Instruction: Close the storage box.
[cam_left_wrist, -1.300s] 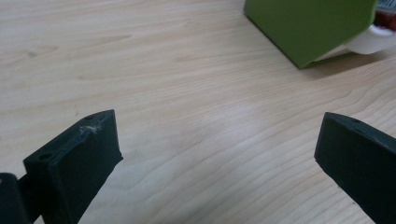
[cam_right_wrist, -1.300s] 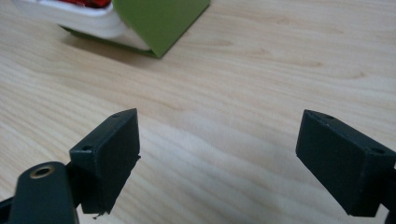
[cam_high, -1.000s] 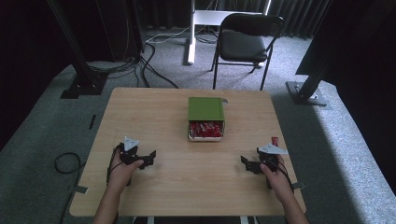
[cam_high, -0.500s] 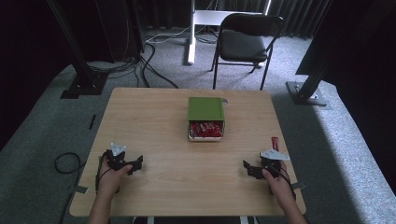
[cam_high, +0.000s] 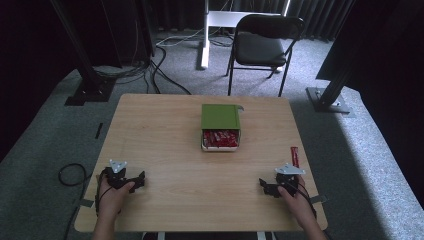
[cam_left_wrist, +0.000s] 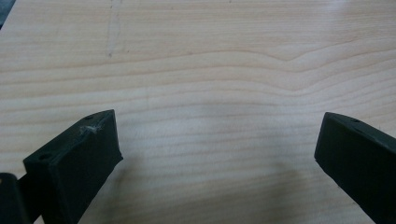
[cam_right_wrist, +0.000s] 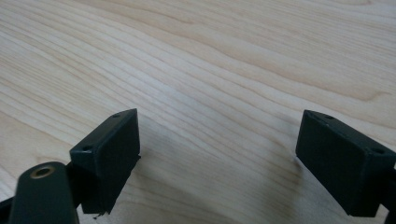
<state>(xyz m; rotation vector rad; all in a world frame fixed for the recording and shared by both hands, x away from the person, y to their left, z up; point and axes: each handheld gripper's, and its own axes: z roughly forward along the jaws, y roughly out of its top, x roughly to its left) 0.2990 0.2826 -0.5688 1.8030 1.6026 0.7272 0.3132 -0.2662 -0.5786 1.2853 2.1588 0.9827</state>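
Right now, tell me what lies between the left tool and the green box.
Nothing: bare wooden table separates the left tool from the green box, per the high view.

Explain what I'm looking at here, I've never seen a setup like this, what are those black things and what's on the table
A person sits at a wooden table, holding a two-jaw hand tool in each hand: the left gripper and the right gripper. One picture looks down from above; the other two come from cameras riding on each gripper, showing its black jaws wide apart over bare wood. Both grip nothing. Mid-table sits a green box, partly open, with red packets inside. A single red packet lies near the right gripper.
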